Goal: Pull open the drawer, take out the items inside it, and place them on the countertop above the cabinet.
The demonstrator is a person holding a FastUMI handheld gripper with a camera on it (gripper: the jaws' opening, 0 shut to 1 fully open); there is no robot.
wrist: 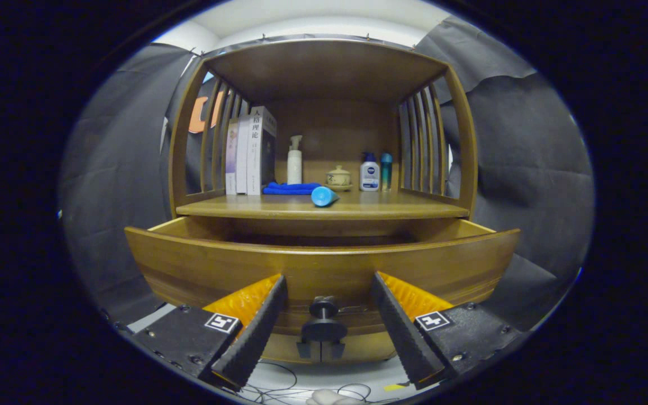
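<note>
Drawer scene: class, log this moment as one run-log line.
drawer: pulled open | inside: hidden | tool: open, fingers either side of knob, apart | countertop: blue tube lying

The cabinet (324, 73) and its drawer (324, 267) are showing smooth, semi-glossy varnished wood. The knob (323, 308) is looking matt and dark. The fingers (256, 332), standing spread apart, are showing ribbed, rough pads. A cloth (290, 188) is lying soft and matt; the bottles (369, 174) are looking like glossy plastic.
</note>
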